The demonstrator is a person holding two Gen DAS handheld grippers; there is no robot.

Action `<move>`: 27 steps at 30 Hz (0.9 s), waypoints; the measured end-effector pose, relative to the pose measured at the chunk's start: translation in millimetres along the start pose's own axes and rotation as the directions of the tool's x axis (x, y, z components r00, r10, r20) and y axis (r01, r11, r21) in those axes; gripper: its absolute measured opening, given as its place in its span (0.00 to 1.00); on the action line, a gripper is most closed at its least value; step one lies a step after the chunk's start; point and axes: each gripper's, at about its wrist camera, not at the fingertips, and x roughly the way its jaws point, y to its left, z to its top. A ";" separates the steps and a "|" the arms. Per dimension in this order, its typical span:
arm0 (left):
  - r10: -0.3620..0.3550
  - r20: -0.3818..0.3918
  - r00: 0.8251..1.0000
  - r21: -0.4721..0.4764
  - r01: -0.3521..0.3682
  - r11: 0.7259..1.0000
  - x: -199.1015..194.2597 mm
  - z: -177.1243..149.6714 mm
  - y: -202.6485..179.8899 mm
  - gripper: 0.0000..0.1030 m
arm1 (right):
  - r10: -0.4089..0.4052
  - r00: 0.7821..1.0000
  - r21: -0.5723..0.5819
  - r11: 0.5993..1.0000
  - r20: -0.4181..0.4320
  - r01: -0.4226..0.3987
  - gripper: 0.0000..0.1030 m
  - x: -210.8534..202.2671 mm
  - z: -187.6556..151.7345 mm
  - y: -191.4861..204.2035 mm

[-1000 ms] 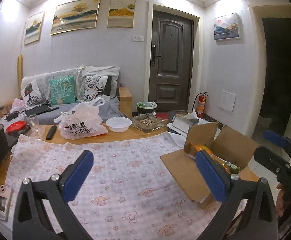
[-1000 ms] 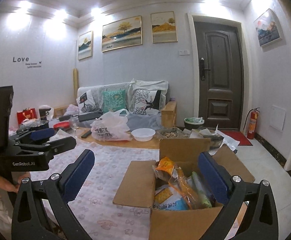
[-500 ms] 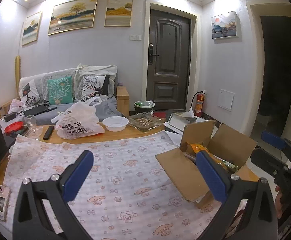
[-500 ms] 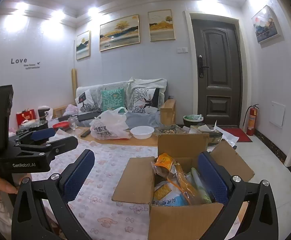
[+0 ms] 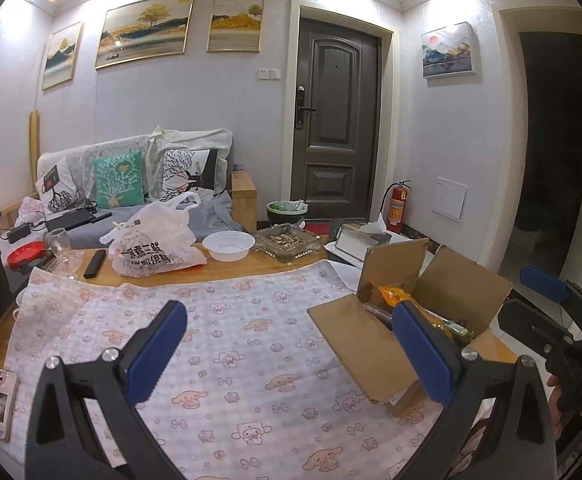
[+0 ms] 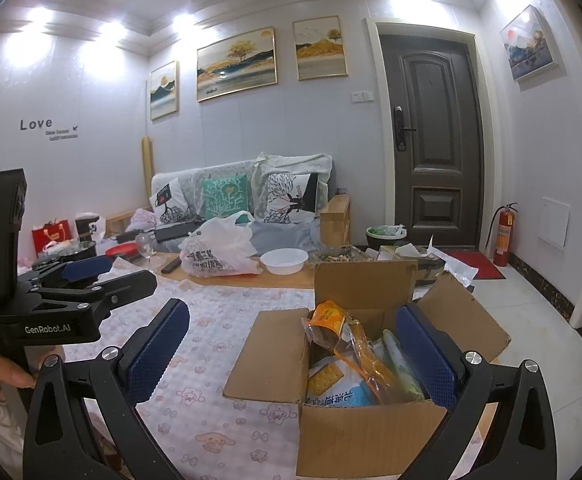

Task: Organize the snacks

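An open cardboard box (image 6: pixel 363 440) full of snack packets stands on the right end of the table; it also shows in the left wrist view (image 5: pixel 375 344). Inside I see an orange packet (image 6: pixel 327 316), a cracker packet (image 6: pixel 331 376) and a green packet (image 6: pixel 399 364). My right gripper (image 6: pixel 291 344) is open and empty, hovering just in front of the box. My left gripper (image 5: pixel 287 340) is open and empty above the patterned tablecloth (image 5: pixel 231 360), left of the box. Each gripper shows in the other's view, the left (image 6: pixel 71 288) and the right (image 5: pixel 551 304).
At the table's far edge stand a white plastic bag (image 5: pixel 155 248), a white bowl (image 5: pixel 229 246), a glass ashtray (image 5: pixel 289 242), a wine glass (image 5: pixel 61 246) and a remote (image 5: pixel 95 264). A phone (image 5: pixel 1 404) lies at the near left. A sofa is behind.
Both views have shifted slightly; the box sits a little lower and closer in the right wrist view. Both grippers stay open and empty.
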 end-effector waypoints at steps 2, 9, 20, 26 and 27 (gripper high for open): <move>-0.002 -0.001 1.000 -0.002 0.002 1.000 0.0 0.2 0.4 0.99 | 0.002 1.000 0.001 1.000 -0.001 -0.002 1.00 0.0 0.2 -0.3; -0.002 -0.003 1.000 -0.002 0.002 1.000 0.1 -0.6 0.3 0.99 | 0.001 1.000 0.001 1.000 0.000 -0.001 1.00 -0.4 0.9 -0.1; -0.002 -0.003 1.000 -0.002 0.002 1.000 -0.2 -0.1 0.4 0.99 | 0.001 1.000 0.004 1.000 -0.003 -0.001 1.00 -0.4 -0.2 1.9; -0.002 -0.003 1.000 -0.002 0.002 1.000 0.0 -0.4 0.3 0.99 | 0.000 1.000 0.008 1.000 -0.004 0.000 1.00 -1.5 -3.6 3.4; -0.003 -0.003 1.000 -0.002 0.003 1.000 0.2 -0.4 0.2 0.99 | -0.001 1.000 0.008 1.000 -0.004 0.001 1.00 -2.1 -4.6 4.0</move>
